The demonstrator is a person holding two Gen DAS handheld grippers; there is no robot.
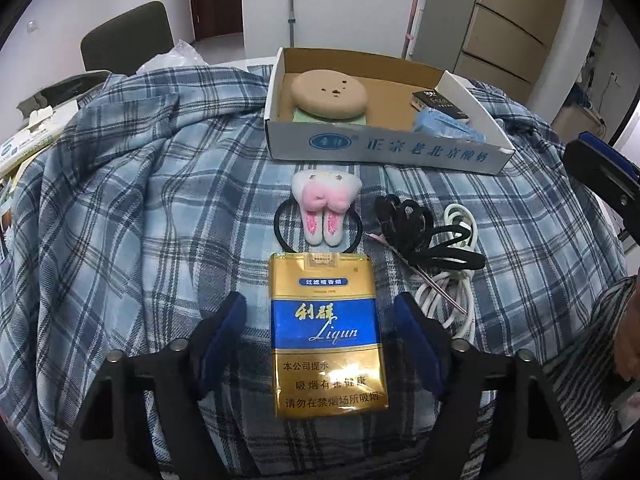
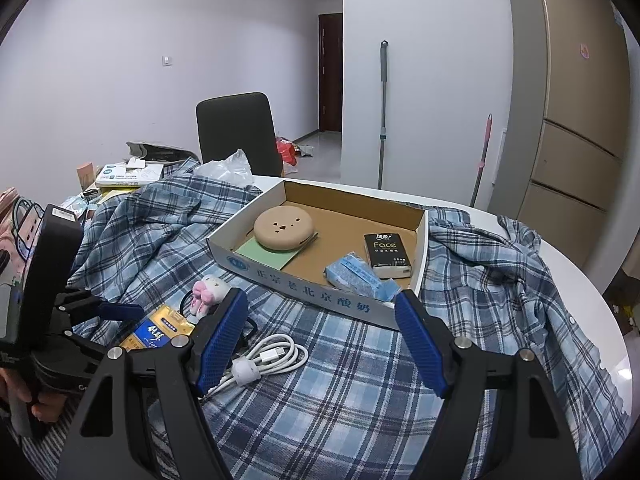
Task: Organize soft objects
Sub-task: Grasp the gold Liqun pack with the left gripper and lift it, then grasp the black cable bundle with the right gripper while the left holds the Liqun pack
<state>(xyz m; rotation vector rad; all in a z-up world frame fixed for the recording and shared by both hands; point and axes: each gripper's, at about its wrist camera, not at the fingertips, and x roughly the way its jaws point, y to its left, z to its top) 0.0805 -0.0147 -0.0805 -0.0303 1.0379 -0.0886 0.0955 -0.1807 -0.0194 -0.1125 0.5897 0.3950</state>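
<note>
The left gripper point(image 1: 320, 336) hangs over a gold-and-blue cigarette pack point(image 1: 326, 332) lying on the plaid cloth point(image 1: 120, 240). Its blue pads flank the pack on either side with cloth visible in the gaps, so the jaws are open around it, not yet pressing. The right gripper point(image 2: 320, 340) hovers with its jaws apart and nothing between them, above a coiled white cable point(image 2: 268, 356).

Part of the sorting looks done. The shallow cardboard box point(image 2: 308, 292) at the far side of the cloth already holds a round tan cushion point(image 2: 283, 227) resting on a green pad point(image 2: 266, 254), a light-blue tissue packet point(image 2: 356, 276) and a black "Face" tissue pack point(image 2: 386, 254) just beside it.

Still outside the box, on the cloth, are the cigarette pack, a small plush bunny point(image 1: 325, 200) attached to a black hair tie point(image 1: 288, 236) just beyond the pack, a bundle of black hair bands point(image 1: 420, 236), and the white cable. A thin metal pin point(image 1: 436, 284) lies across the cable.

Judging from this, the soft-sided cigarette pack is the item now in hand, with the bunny and hair bands likely left to follow; whether the cable belongs in the box is unclear.
</note>
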